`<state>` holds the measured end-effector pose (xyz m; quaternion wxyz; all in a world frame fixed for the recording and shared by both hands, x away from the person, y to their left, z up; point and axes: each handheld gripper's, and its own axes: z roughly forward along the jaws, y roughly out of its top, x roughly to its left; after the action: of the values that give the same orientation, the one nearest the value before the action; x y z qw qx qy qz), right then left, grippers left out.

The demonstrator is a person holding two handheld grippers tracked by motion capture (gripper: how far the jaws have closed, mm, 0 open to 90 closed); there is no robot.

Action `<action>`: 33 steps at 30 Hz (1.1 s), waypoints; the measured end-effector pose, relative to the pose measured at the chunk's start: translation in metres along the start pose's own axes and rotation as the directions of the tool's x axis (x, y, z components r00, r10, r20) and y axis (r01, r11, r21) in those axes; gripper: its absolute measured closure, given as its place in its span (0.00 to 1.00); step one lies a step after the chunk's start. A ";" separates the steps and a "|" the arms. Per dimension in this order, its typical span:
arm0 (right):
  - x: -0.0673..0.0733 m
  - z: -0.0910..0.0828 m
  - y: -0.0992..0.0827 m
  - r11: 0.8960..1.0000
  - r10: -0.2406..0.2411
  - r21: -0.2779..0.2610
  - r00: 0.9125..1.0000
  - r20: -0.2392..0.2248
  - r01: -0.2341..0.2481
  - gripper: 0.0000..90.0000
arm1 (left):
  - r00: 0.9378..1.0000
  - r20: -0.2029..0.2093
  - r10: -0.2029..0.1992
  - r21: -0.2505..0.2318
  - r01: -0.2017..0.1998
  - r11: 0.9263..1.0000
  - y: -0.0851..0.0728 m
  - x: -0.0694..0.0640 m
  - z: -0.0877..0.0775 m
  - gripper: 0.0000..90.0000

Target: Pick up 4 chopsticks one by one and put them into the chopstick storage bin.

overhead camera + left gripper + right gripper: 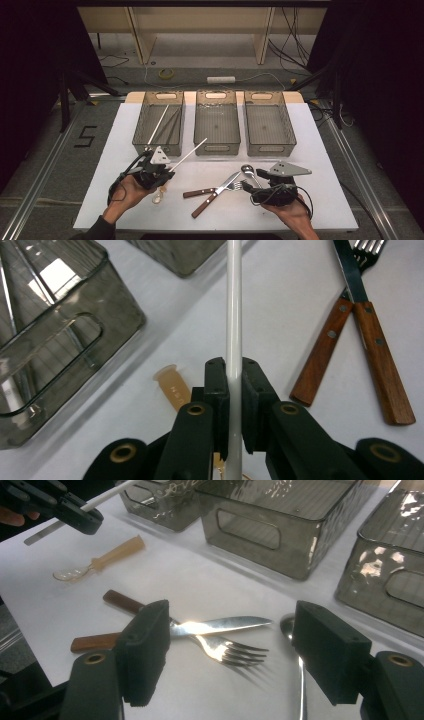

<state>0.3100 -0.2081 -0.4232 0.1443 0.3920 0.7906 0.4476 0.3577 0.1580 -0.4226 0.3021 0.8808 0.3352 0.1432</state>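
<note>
White chopstick (234, 305) clenched in raised left gripper (234, 385); right gripper (230, 655) released, low over fork (227, 652).

The white chopstick's (234, 315) far end runs past the top edge.

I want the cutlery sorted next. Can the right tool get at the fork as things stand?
Probably yes: the right tool is open and aimed at the fork, but the knife lies across it, so it may catch both.
</note>
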 end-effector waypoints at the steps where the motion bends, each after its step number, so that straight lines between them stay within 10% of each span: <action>1: 0.000 -0.001 -0.001 1.000 0.004 -0.001 1.000 0.003 -0.004 0.36 | 1.000 -0.002 -0.012 -0.004 0.012 1.000 0.001 0.002 0.000 0.92; 15: -0.001 -0.006 -0.006 1.000 0.012 -0.001 1.000 0.010 -0.012 0.36 | 0.993 -0.054 -0.101 -0.042 0.099 0.994 0.013 0.038 -0.008 0.92; 33: 0.002 -0.011 -0.012 1.000 0.014 0.001 1.000 0.004 -0.014 0.36 | 0.969 -0.106 -0.225 -0.114 0.212 0.970 0.046 0.094 -0.010 0.92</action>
<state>0.2965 -0.2172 -0.4268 0.1424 0.3986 0.7877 0.4476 0.4454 0.1982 -0.3814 0.3403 0.8119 0.4398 0.1777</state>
